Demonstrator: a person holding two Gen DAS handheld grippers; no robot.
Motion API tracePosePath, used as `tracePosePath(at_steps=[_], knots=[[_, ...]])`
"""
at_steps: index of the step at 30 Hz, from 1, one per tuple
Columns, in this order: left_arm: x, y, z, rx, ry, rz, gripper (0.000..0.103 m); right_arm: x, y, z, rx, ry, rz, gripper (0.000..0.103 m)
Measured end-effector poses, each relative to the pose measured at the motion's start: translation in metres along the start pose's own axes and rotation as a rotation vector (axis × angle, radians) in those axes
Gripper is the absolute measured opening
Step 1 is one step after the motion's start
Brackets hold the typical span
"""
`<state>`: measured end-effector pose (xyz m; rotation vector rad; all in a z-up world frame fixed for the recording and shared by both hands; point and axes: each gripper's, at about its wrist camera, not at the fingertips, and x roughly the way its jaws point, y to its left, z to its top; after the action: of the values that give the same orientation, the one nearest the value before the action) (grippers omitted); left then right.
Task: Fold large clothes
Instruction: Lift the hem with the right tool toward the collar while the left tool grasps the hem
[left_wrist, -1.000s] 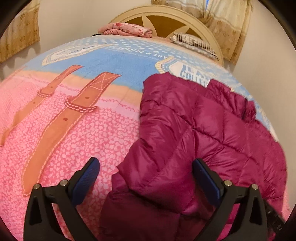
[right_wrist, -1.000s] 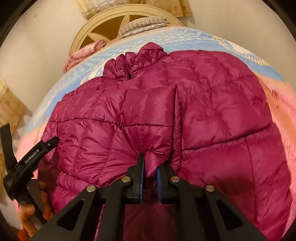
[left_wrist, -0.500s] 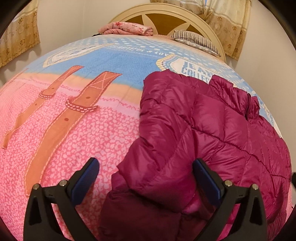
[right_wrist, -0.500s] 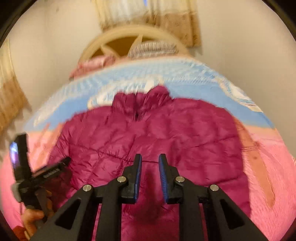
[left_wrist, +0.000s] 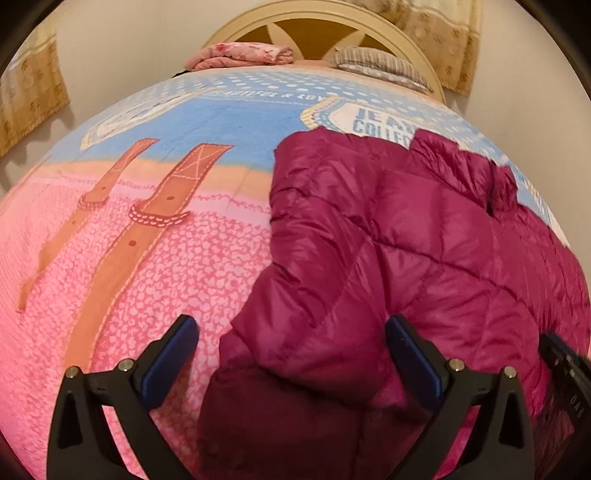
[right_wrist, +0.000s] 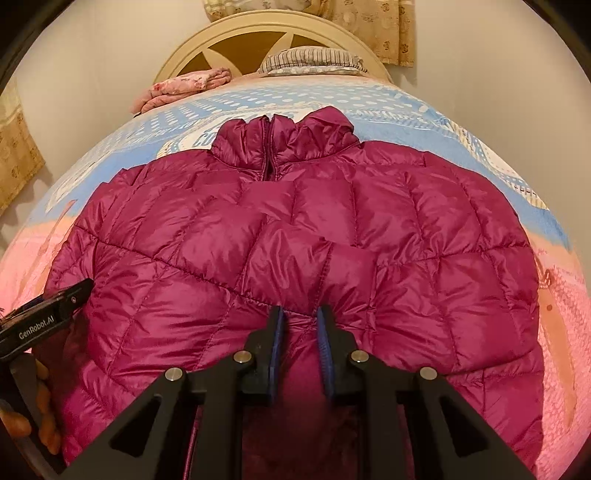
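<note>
Jacket, magenta, quilted: spread front-up on bedspread, collar toward headboard. Right gripper: fingers narrow, a fold of jacket hem between them, pinching it. Left gripper: jaws wide, straddling jacket's edge, holding nothing. Pillow against headboard.

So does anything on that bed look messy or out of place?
Nothing is spilled or damaged. The magenta puffer jacket lies on the bedspread, its collar crumpled and its left edge bunched up.
</note>
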<state>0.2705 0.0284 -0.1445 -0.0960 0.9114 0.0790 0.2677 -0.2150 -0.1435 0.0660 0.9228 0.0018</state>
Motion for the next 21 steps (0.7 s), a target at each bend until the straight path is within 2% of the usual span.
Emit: tracePosePath(at_steps=[2, 4, 6, 7, 8, 10, 14, 18, 21], knots=[[-0.008, -0.005, 0.002, 0.055, -0.002, 0.001, 0.103, -0.006, 0.0, 0.008, 0.001, 0.026, 0.018, 0.022], [-0.019, -0.011, 0.011, 0.108, -0.009, -0.021, 0.103, -0.024, -0.009, 0.021, 0.044, -0.005, 0.087, 0.024], [-0.029, -0.017, 0.024, 0.136, -0.036, -0.052, 0.103, -0.04, -0.022, 0.043, 0.092, -0.048, 0.109, 0.041], [-0.035, -0.022, 0.035, 0.146, -0.052, -0.063, 0.103, -0.042, -0.027, 0.052, 0.108, -0.054, 0.112, 0.062], [-0.038, -0.025, 0.043, 0.149, -0.061, -0.074, 0.103, -0.044, -0.033, 0.064, 0.132, -0.061, 0.126, 0.074], [-0.041, -0.035, 0.07, 0.15, -0.068, -0.121, 0.103, -0.045, -0.044, 0.089, 0.169, -0.074, 0.153, 0.074], [-0.029, -0.055, 0.115, 0.142, -0.031, -0.162, 0.103, -0.019, -0.055, 0.132, 0.22, -0.02, 0.156, 0.074], [-0.01, -0.072, 0.129, 0.159, -0.062, -0.111, 0.103, 0.031, -0.068, 0.165, 0.342, 0.1, 0.199, 0.074], [0.014, -0.074, 0.126, 0.132, -0.039, -0.084, 0.103, 0.063, -0.073, 0.184, 0.418, 0.162, 0.195, 0.074]])
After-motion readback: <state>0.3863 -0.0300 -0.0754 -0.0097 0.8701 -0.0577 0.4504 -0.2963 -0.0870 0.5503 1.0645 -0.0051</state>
